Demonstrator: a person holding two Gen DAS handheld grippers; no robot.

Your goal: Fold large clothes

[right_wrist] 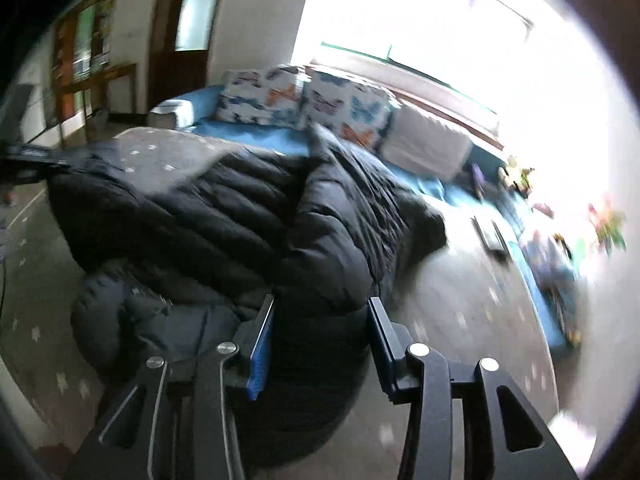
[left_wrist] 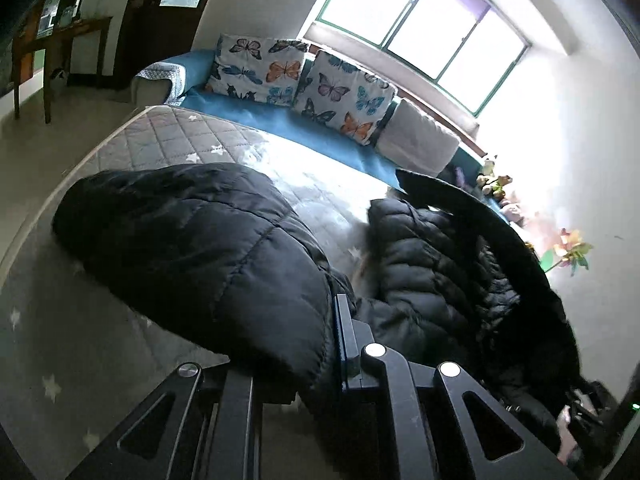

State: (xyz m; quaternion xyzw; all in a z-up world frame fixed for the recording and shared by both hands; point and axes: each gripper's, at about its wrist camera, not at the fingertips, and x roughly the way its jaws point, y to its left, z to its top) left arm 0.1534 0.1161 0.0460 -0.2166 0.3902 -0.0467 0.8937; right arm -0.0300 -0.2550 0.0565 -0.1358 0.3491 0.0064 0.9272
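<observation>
A black puffer coat (left_wrist: 192,248) lies heaped on a grey star-patterned quilted bed (left_wrist: 168,140); the left hand-held gripper (left_wrist: 334,344) is pinched tight on a padded fold of it at six o'clock in its own view; the right hand-held gripper (right_wrist: 320,344) has its blue-padded fingers (right_wrist: 262,356) pressed against a thick bunched section of the coat, also at six o'clock; butterfly cushions (left_wrist: 256,70) line a blue sofa (left_wrist: 288,124) at twelve o'clock beneath a bright window (left_wrist: 424,28).
</observation>
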